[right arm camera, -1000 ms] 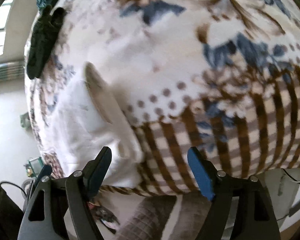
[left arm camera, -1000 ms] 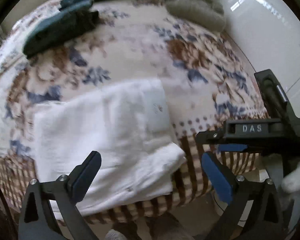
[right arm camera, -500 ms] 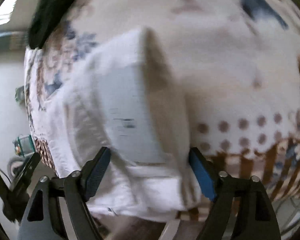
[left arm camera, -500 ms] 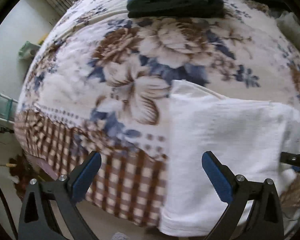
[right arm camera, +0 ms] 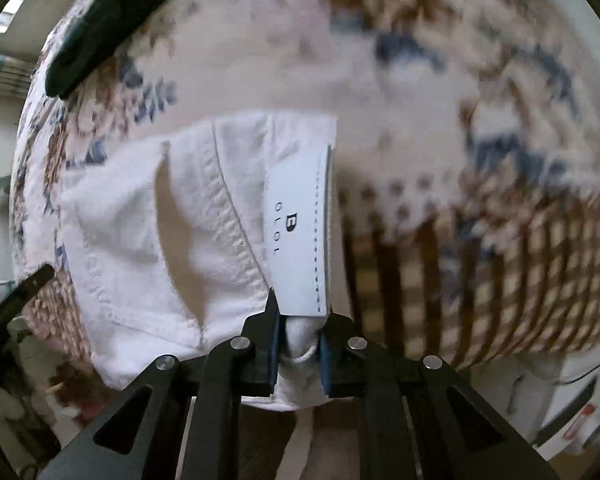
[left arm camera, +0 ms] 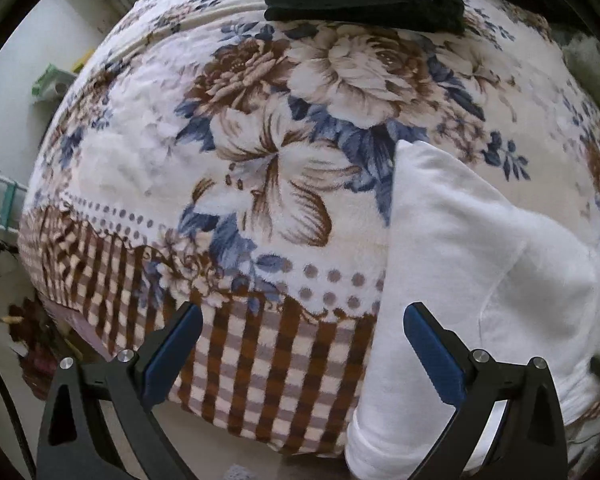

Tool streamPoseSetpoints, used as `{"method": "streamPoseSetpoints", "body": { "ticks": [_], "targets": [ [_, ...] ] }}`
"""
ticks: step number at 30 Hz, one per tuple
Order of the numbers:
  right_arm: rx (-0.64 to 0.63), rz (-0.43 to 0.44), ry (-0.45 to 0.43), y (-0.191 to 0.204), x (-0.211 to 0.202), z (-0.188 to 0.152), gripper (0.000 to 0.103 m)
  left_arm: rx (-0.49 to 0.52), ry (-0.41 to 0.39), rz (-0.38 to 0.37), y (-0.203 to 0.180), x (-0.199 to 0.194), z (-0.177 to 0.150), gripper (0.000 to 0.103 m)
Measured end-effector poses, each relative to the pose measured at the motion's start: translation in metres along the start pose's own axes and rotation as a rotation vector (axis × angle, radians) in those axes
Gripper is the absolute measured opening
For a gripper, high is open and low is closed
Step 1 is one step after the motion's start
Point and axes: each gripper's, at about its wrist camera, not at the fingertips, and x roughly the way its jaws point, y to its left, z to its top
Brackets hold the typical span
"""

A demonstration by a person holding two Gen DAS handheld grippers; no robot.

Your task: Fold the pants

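Over the bed (left arm camera: 148, 148) edge, the left gripper (left arm camera: 302, 356) is now held spread and empty beside the white pants (left arm camera: 472, 264) — while the right gripper (right arm camera: 299, 344), wide a second ago, is closing on their labelled corner — a fold is likely being prepared.

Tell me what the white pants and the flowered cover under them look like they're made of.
White pants: a woven cotton-like cloth, matte, with visible stitched seams and a smooth, possibly leather-look label; the closing right tongs bunch it softly. Flowered cover: plush fleece by its look, a fuzzy matte nap with soft-edged print.
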Motion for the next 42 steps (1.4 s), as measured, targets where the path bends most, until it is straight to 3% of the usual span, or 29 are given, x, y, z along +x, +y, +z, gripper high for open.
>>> {"method": "streamPoseSetpoints", "body": {
  "ticks": [1,3,4,9,12,13,14,15,16,18,19,21,24,28,29,31,32,35,37,38,39,41,42],
  "targets": [
    [0.019,0.038,0.064,-0.004,0.012,0.003,0.021,-0.017,0.006,-0.022,0.002,0.002,0.003,0.103],
    [0.071,0.061,0.100,-0.011,0.019,0.010,0.044,-0.059,0.026,-0.087,0.007,0.009,0.010,0.103],
    [0.087,0.054,0.098,-0.013,0.017,0.014,0.049,-0.088,0.037,-0.126,0.011,0.013,0.017,0.103],
    [0.201,0.165,-0.037,-0.027,-0.008,0.038,0.071,-0.147,0.038,-0.238,0.013,0.030,0.050,0.103],
    [0.220,0.209,-0.042,-0.026,0.004,0.058,0.071,-0.136,0.056,-0.296,0.003,0.050,0.073,0.103],
    [0.221,0.211,-0.036,-0.025,0.010,0.066,0.071,-0.107,0.077,-0.335,-0.006,0.061,0.081,0.092],
    [0.215,0.216,-0.023,-0.023,0.018,0.073,0.071,-0.089,0.087,-0.355,-0.012,0.068,0.085,0.079],
    [0.203,0.217,-0.016,-0.020,0.025,0.080,0.070,-0.067,0.094,-0.383,-0.018,0.074,0.088,0.045],
    [0.192,0.215,-0.023,-0.015,0.030,0.082,0.067,-0.033,0.116,-0.427,-0.028,0.083,0.090,0.028],
    [0.126,0.157,-0.067,-0.006,0.026,0.084,0.025,0.008,0.104,-0.398,-0.035,0.087,0.093,0.025],
    [0.099,0.104,-0.087,0.002,0.027,0.088,0.020,0.001,0.103,-0.409,-0.034,0.090,0.094,0.024],
    [0.120,0.060,-0.123,-0.001,0.022,0.086,0.020,-0.070,0.128,-0.454,-0.023,0.102,0.098,0.024],
    [0.103,0.030,-0.079,0.001,0.033,0.087,0.020,-0.232,0.194,-0.533,-0.006,0.126,0.103,0.024],
    [0.126,0.074,-0.025,0.009,0.031,0.098,0.028,-0.267,0.210,-0.588,0.000,0.113,0.109,0.030],
    [0.155,0.113,-0.018,0.001,0.026,0.096,0.035,-0.274,0.205,-0.607,0.003,0.107,0.107,0.033],
    [0.200,0.164,-0.025,-0.014,0.017,0.089,0.062,-0.278,0.189,-0.612,0.009,0.093,0.104,0.062],
    [0.213,0.185,-0.032,-0.019,0.016,0.087,0.078,-0.281,0.176,-0.617,0.011,0.089,0.102,0.067],
    [0.207,0.209,-0.004,-0.023,0.031,0.086,0.079,-0.271,0.175,-0.641,0.008,0.085,0.098,0.070],
    [0.161,0.219,0.010,-0.011,0.047,0.088,0.071,-0.235,0.175,-0.610,-0.003,0.088,0.094,0.070],
    [0.126,0.213,-0.023,-0.003,0.045,0.087,0.043,-0.220,0.176,-0.602,-0.006,0.089,0.093,0.070],
    [0.077,0.159,-0.042,0.006,0.041,0.086,0.025,-0.210,0.182,-0.599,-0.008,0.090,0.092,0.070],
    [0.052,0.059,-0.134,0.012,0.021,0.081,0.014,-0.205,0.188,-0.609,-0.012,0.091,0.090,0.070],
    [0.075,0.043,-0.180,0.008,0.010,0.078,0.014,-0.205,0.185,-0.609,-0.009,0.089,0.090,0.070]
  ]
}}
